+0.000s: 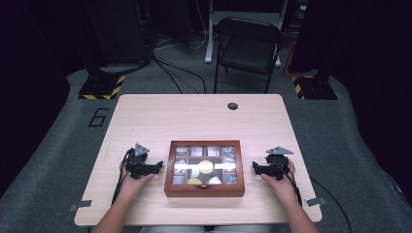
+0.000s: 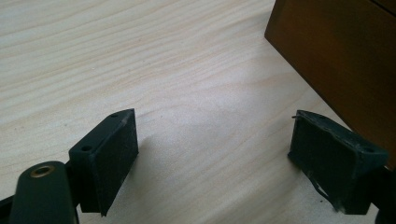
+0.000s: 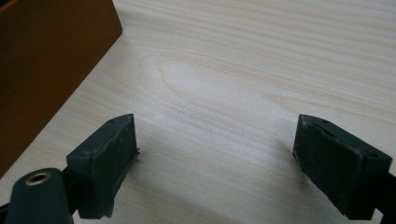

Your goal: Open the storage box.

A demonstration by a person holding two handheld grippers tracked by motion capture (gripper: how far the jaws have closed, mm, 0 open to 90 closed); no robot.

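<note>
A dark wooden box (image 1: 204, 187) with a glazed, divided lid sits near the front edge of the pale wood desk (image 1: 194, 116), roughly centred between the person's two hands. Through the glass panes small packets show in a grid of compartments, with a round yellow item near the middle; glare across the lid makes the rest of the contents hard to read, so they may be tea sachets, but that is uncertain.

The left gripper (image 1: 159, 166) lies on the desk just beside the box's left side, held in the left hand (image 1: 133, 184), its tips pointing toward the box and close to its wall without clearly touching it. In the left gripper view its jaws stand wide apart with bare desk between them, and the brown side of the box (image 2: 341, 60) rises just beyond the right-hand jaw.

The right gripper (image 1: 254, 168) mirrors it at the box's right side, held in the right hand (image 1: 279, 182), tips near the wall. In the right gripper view its jaws are likewise spread wide over bare wood grain, holding nothing, with the box's side (image 3: 46, 70) at the upper left, near the left-hand jaw.

A cable trails from each gripper back toward the front edge. Beyond the desk a folding chair (image 1: 248, 46) stands on the grey floor.
</note>
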